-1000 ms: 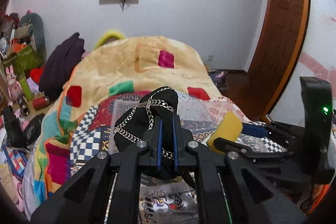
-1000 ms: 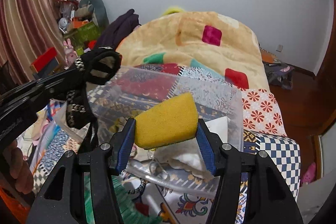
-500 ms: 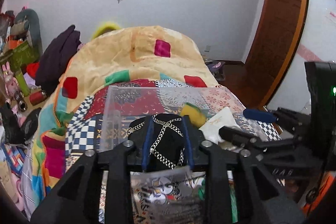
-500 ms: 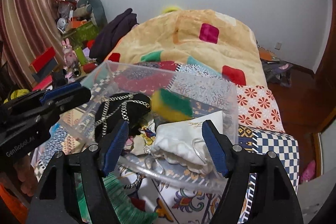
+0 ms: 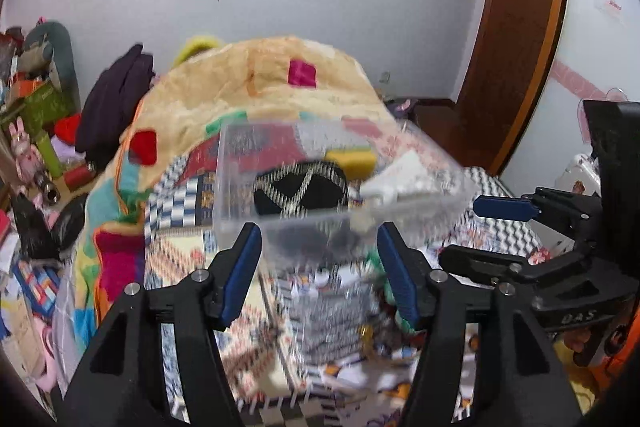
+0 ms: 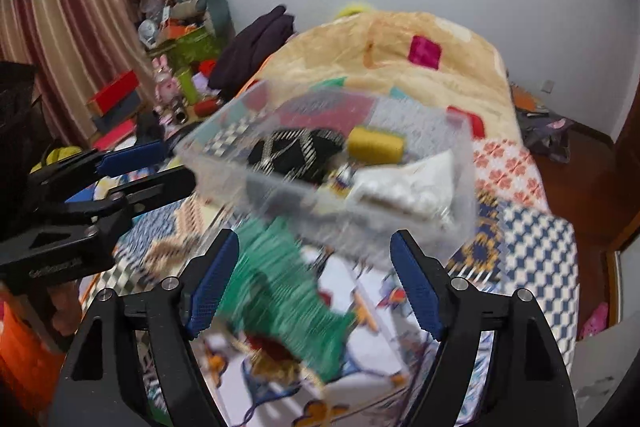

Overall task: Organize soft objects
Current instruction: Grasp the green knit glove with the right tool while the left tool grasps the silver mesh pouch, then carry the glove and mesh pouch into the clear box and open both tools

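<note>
A clear plastic bin [image 5: 420, 203] [image 6: 460, 219] sits on the patterned bed. Inside it lie a black pouch with a silver chain [image 5: 300, 189] [image 6: 296, 151], a yellow sponge [image 5: 352, 161] [image 6: 374, 145] and a white cloth [image 5: 404, 179] [image 6: 404, 191]. My left gripper [image 5: 319, 267] is open and empty, just in front of the bin. My right gripper [image 6: 314, 277] is open and empty, above a green knitted item [image 6: 288, 287] that lies on the bed before the bin. The right gripper also shows at the right of the left wrist view [image 5: 480, 231].
A yellow blanket with coloured squares [image 5: 260, 79] covers the far half of the bed. Dark clothes [image 5: 116, 99] and a cluttered side table [image 6: 176, 67] stand at the left. A wooden door [image 5: 516, 27] is at the right. The view is motion-blurred.
The left gripper opened and let go of the black pouch, which now lies in the bin. The yellow sponge has dropped from the right gripper into the bin. Both grippers pulled back.
</note>
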A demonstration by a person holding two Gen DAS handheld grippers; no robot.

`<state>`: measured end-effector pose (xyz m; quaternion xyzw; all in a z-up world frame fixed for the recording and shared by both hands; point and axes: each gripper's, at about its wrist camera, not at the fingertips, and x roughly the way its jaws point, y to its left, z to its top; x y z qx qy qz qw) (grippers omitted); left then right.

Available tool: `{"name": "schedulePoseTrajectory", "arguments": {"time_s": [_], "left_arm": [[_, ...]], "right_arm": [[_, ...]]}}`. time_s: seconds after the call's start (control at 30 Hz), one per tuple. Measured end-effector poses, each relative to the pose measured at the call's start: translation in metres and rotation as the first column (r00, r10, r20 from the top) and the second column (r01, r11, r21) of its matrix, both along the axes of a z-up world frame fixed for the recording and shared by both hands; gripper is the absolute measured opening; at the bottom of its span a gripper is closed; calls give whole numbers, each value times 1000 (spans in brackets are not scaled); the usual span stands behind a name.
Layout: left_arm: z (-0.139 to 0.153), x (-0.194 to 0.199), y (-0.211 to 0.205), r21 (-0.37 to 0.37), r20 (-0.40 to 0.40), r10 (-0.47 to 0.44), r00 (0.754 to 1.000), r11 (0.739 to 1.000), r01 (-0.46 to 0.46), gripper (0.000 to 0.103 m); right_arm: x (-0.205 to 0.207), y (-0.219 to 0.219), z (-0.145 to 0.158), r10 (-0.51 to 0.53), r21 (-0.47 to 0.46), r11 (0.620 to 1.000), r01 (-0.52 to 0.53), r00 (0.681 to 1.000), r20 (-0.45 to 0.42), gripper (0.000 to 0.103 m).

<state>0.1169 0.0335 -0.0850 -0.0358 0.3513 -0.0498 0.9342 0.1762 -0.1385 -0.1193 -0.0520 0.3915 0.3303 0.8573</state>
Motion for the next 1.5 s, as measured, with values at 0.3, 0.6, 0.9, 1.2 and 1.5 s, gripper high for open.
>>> {"name": "schedulePoseTrajectory", "arguments": {"time_s": [0.3,0.6,0.9,1.2,1.5], "left_arm": [[-50,-3,11,-44,-143,29,989,998,-36,60],[-63,3,-4,-66,-181,-27,983,998,15,60],[-70,9,-8,-105,-196,-55,979,994,35,48],[-57,-4,-10,-87,-140,-67,988,995,55,20],[-4,-23,-4,-79,8,-39,999,996,39,12]], "right_arm": [[-3,10,-30,50,-9,999,-51,994,-100,71],[-12,13,-38,95,-11,995,-98,987,-129,25],[-19,-4,-19,53,4,999,-53,997,-54,10],[-22,-15,9,6,22,1000,-7,999,34,10],[-13,-23,31,-54,65,997,49,994,92,10]]}}
